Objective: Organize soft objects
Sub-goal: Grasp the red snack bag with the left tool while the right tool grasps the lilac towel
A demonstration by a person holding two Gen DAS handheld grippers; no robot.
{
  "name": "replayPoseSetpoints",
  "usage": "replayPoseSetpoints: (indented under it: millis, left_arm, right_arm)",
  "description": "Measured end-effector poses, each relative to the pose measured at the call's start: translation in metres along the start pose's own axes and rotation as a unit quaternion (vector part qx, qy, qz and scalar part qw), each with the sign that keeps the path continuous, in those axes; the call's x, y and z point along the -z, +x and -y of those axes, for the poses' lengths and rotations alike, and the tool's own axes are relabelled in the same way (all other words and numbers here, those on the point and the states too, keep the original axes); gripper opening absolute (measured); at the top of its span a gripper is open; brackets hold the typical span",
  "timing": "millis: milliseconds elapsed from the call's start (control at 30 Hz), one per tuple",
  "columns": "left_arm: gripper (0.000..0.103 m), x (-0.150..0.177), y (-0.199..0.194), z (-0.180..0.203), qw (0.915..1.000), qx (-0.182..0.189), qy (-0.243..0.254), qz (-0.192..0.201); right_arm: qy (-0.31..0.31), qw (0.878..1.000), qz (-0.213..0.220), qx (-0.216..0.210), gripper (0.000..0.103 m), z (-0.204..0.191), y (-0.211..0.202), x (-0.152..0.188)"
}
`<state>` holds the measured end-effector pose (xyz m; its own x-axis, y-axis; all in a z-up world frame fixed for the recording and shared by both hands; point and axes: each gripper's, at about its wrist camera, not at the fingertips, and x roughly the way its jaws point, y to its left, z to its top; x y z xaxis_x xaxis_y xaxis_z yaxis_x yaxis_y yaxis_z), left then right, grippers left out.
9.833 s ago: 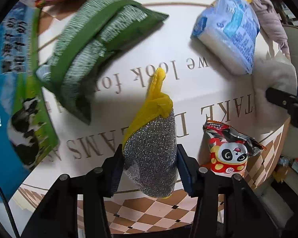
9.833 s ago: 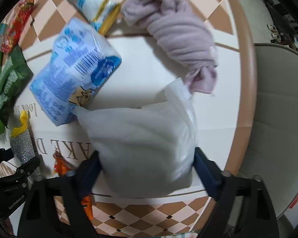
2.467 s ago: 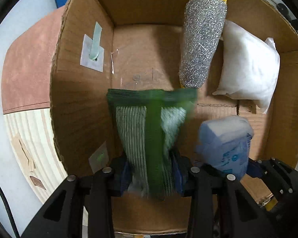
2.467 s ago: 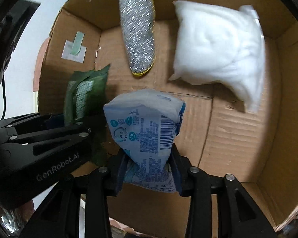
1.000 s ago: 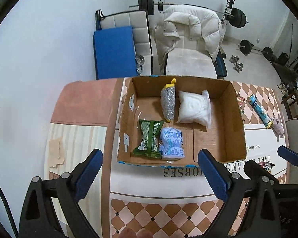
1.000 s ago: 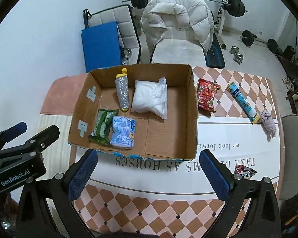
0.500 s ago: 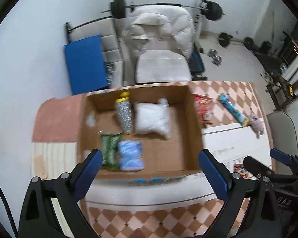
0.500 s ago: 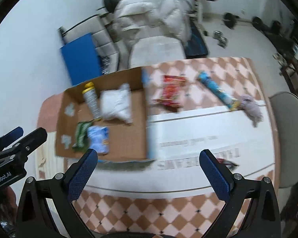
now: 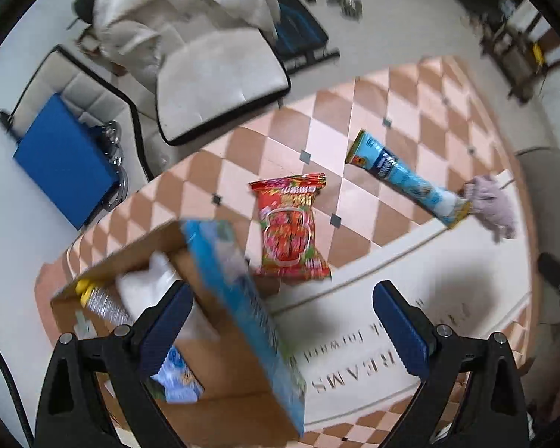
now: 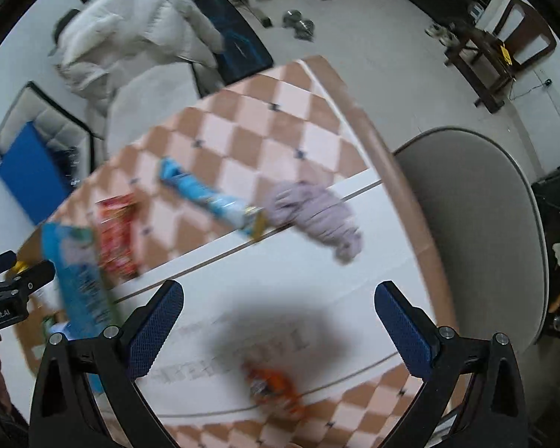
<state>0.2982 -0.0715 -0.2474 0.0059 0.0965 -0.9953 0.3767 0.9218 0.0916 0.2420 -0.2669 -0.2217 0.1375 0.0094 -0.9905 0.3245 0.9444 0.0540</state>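
Observation:
The cardboard box (image 9: 220,384) stands at the table's left and holds a silver-and-yellow scrubber (image 9: 100,304), a white pillow pack (image 9: 145,291) and a blue packet (image 9: 175,377). A purple cloth (image 10: 317,216) lies near the table's right edge; it also shows in the left wrist view (image 9: 491,209). My left gripper (image 9: 280,321) is open and empty above the box's right wall. My right gripper (image 10: 278,317) is open and empty above the white tablecloth, short of the cloth.
A red snack bag (image 9: 291,224) and a long blue tube pack (image 9: 407,179) lie on the checkered cloth behind the box. A small orange packet (image 10: 272,384) lies near the front edge. A grey chair (image 10: 478,224) stands right of the table.
Both grippers have swung right and lower, away from the box toward the table's right side. The purple cloth, tube pack and red bag now look larger. Both stay open.

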Motion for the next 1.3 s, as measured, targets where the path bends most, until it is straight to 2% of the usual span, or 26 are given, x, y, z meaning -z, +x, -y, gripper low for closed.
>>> replayPoseSetpoints:
  millis: [133,333,367,400,433,467,500,567,600,667,733,800,867,900,1000,1167,1233,1300]
  left_arm:
    - [0.099,-0.033,0.054,0.02,0.9972,-0.038,0.04,-0.051]
    - [0.099,-0.054,0.115,0.026,0.9885,-0.083,0.065,-0.109]
    - [0.099,-0.056,0.121,0.027,0.9874,-0.084,0.067,-0.116]
    - [0.099,-0.056,0.126,0.027,0.9864,-0.084,0.068,-0.124]
    - [0.099,-0.057,0.131,0.027,0.9859,-0.083,0.068,-0.129]
    - [0.099,-0.058,0.135,0.028,0.9855,-0.082,0.068,-0.132]
    - [0.099,-0.059,0.138,0.029,0.9851,-0.08,0.068,-0.137]
    - [0.099,-0.062,0.142,0.028,0.9854,-0.068,0.061,-0.144]
    - [0.097,-0.062,0.143,0.029,0.9863,-0.056,0.056,-0.145]
    - [0.089,-0.062,0.142,0.03,0.9876,-0.035,0.042,-0.147]
    - [0.088,-0.061,0.135,0.038,0.9896,-0.009,0.038,-0.139]
    - [0.088,-0.059,0.128,0.043,0.9904,0.02,0.038,-0.132]
    - [0.088,-0.059,0.119,0.042,0.9918,0.037,0.03,-0.119]
    - [0.088,-0.059,0.114,0.039,0.9927,0.039,0.026,-0.111]
    - [0.088,-0.06,0.108,0.03,0.9941,0.028,0.018,-0.103]
    - [0.089,-0.056,0.121,0.027,0.9919,0.001,0.04,-0.121]
    - [0.089,-0.055,0.129,0.034,0.9885,0.018,0.054,-0.14]
    - [0.089,-0.047,0.136,0.037,0.984,0.056,0.049,-0.162]
  right_arm:
    - [-0.011,0.999,-0.036,0.014,0.103,0.021,0.052,-0.035]
    - [-0.09,0.991,-0.08,0.057,0.103,0.014,0.112,-0.05]
    - [-0.101,0.99,-0.083,0.062,0.1,0.013,0.119,-0.051]
    - [-0.112,0.988,-0.087,0.067,0.097,0.012,0.126,-0.051]
    - [-0.121,0.986,-0.091,0.072,0.084,0.011,0.134,-0.05]
    - [-0.121,0.985,-0.093,0.079,0.059,0.012,0.138,-0.051]
    - [-0.115,0.985,-0.095,0.085,0.056,0.014,0.141,-0.051]
    - [-0.084,0.99,-0.091,0.065,0.053,0.022,0.14,-0.053]
    - [-0.062,0.992,-0.097,0.053,0.052,0.028,0.139,-0.053]
    - [-0.003,0.992,-0.128,0.001,0.052,0.044,0.14,-0.051]
    - [0.031,0.986,-0.158,-0.049,0.053,0.054,0.142,-0.046]
    - [0.036,0.978,-0.184,-0.09,0.055,0.056,0.143,-0.042]
    - [0.004,0.981,-0.176,-0.081,0.078,0.053,0.135,-0.04]
    - [-0.014,0.985,-0.16,-0.064,0.081,0.05,0.13,-0.043]
    - [-0.081,0.991,-0.109,-0.015,0.081,0.034,0.117,-0.051]
    - [-0.166,0.981,-0.096,0.006,0.081,0.001,0.119,-0.053]
    - [-0.181,0.978,-0.105,0.015,0.081,-0.008,0.125,-0.052]
    - [-0.189,0.975,-0.116,0.012,0.081,-0.013,0.13,-0.05]
